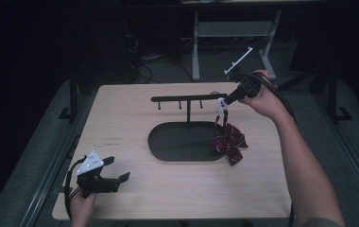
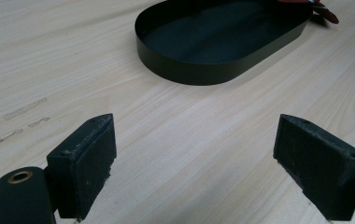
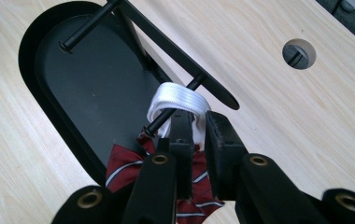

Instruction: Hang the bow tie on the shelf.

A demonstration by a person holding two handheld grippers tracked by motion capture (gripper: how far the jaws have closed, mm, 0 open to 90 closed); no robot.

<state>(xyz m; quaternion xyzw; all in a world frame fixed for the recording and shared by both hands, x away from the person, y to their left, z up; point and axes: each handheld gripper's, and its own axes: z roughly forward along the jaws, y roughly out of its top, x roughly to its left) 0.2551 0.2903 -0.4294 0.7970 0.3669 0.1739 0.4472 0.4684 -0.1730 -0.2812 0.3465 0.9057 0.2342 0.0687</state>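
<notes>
Nearest the camera, at the tabletop's (image 1: 135,198) seven o'clock corner, the left tool (image 1: 103,176) rests with jaws wide apart, holding nothing. At two o'clock the right tool (image 3: 198,128) is pinched on the white strap (image 3: 178,97) of a red striped bow (image 1: 228,140), looped over the end peg (image 3: 173,111) of the black rack (image 1: 188,99). Bow hangs over the tray's (image 1: 168,153) three o'clock rim, so the right hand is nearer.
</notes>
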